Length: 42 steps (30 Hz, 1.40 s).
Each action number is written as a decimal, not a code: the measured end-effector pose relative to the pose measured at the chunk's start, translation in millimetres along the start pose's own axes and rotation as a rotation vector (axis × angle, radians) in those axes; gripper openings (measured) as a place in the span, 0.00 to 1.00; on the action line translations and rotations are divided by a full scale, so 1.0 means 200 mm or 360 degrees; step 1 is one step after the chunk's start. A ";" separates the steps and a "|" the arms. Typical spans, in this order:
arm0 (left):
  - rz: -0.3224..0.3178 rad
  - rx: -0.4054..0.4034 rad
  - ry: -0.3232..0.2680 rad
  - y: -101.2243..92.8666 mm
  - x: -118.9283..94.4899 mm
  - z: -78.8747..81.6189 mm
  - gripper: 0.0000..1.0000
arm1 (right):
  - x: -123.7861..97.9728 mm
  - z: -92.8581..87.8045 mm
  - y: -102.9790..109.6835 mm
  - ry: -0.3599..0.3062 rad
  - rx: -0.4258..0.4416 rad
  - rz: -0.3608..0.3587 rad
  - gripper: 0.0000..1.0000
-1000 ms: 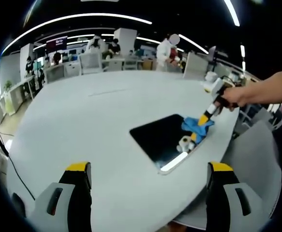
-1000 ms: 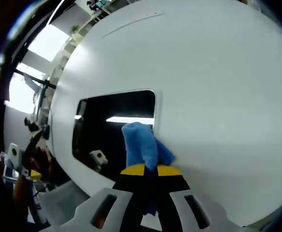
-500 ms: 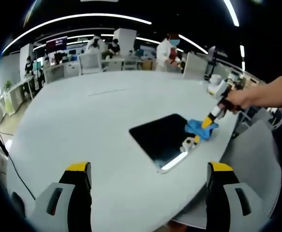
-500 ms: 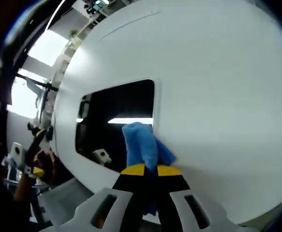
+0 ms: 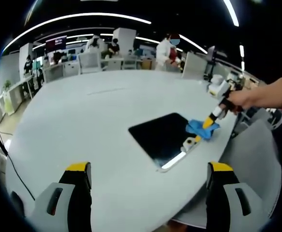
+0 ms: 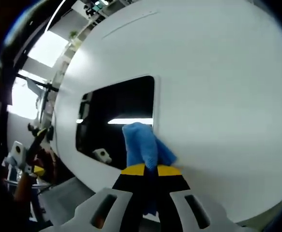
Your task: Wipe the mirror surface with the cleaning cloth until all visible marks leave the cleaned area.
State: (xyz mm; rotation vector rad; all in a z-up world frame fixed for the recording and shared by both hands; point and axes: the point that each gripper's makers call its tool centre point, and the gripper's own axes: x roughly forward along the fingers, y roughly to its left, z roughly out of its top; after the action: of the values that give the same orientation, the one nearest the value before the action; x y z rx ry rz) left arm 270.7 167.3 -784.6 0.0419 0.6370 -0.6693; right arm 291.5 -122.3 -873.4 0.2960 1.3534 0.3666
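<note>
A dark rectangular mirror (image 5: 162,140) lies flat on the white round table (image 5: 92,121), near its right edge. My right gripper (image 5: 209,122) comes in from the right, held by a hand (image 5: 240,99), and presses a blue cleaning cloth (image 5: 200,129) onto the mirror's right edge. In the right gripper view the mirror (image 6: 116,113) reflects ceiling lights, and the blue cloth (image 6: 143,147) bunches between the shut yellow-tipped jaws of my right gripper (image 6: 149,170) at the mirror's border. My left gripper (image 5: 148,176) stands open over the table's near part, well short of the mirror, with nothing between its jaws.
Grey chairs (image 5: 254,150) stand at the table's right side. Beyond the table's far edge are more chairs (image 5: 90,62), desks and several people (image 5: 167,50) in white. A window (image 6: 46,43) glows past the table's edge in the right gripper view.
My right gripper slid the cloth from over the mirror's right part out to its right edge a second ago, then held nearly still. The left gripper has not moved.
</note>
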 end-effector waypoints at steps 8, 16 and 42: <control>-0.0003 0.0002 0.0001 0.01 0.00 0.00 1.00 | 0.01 0.01 0.02 -0.0011 0.0008 0.0023 0.02; -0.0007 0.0000 -0.0002 0.01 0.01 0.01 1.00 | 0.01 0.01 0.06 -0.0017 0.0019 0.0043 0.02; 0.0016 0.0007 0.0019 0.04 0.00 -0.02 1.00 | 0.13 0.05 0.29 -0.0010 -0.0036 0.0129 0.02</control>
State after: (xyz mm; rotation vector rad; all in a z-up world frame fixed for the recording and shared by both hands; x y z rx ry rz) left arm 273.5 175.5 -788.3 0.0531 0.6462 -0.6612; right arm 301.0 -59.4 -870.0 0.3338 1.3327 0.4478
